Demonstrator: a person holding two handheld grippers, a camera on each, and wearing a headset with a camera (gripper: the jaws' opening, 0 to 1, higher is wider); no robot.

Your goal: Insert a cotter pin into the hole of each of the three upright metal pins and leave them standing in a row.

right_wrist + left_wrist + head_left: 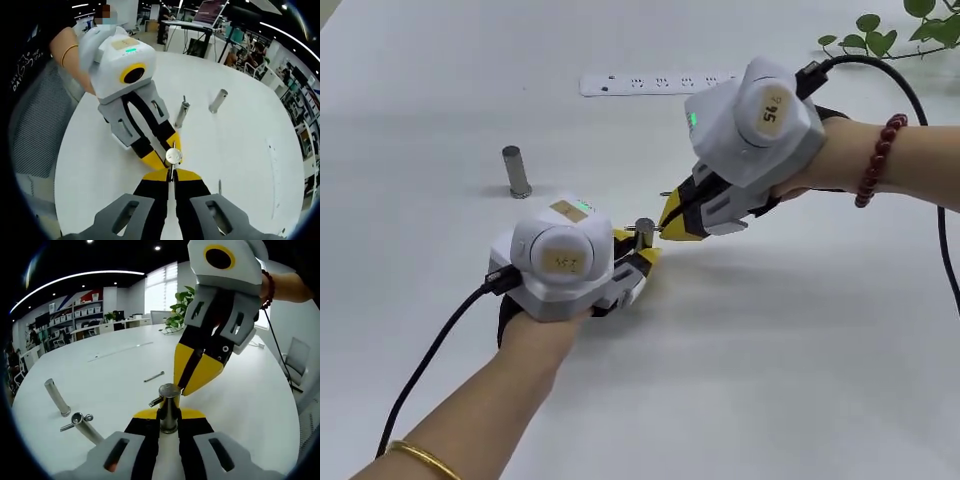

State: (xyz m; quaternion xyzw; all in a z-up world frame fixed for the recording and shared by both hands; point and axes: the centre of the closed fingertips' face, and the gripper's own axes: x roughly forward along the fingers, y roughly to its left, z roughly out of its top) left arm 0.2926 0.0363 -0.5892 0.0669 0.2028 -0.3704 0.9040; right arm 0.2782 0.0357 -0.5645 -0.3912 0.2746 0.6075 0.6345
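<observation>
My left gripper [169, 416] is shut on an upright metal pin [169, 399], also seen in the head view as the metal pin [643, 231]. My right gripper [171, 173] is shut on a thin cotter pin [171, 179], and its yellow tips [194, 371] touch the pin's side near the top. The cotter pin's end [155, 401] sticks out of the far side of the held pin. A second pin with a cotter pin through it [82, 423] stands close by. A bare pin [517, 171] stands farther off.
A loose cotter pin [153, 376] lies on the white table [800, 340] beyond the grippers. A white power strip [655, 83] lies at the far edge, and plant leaves [880, 35] at the far right. Cables trail from both grippers.
</observation>
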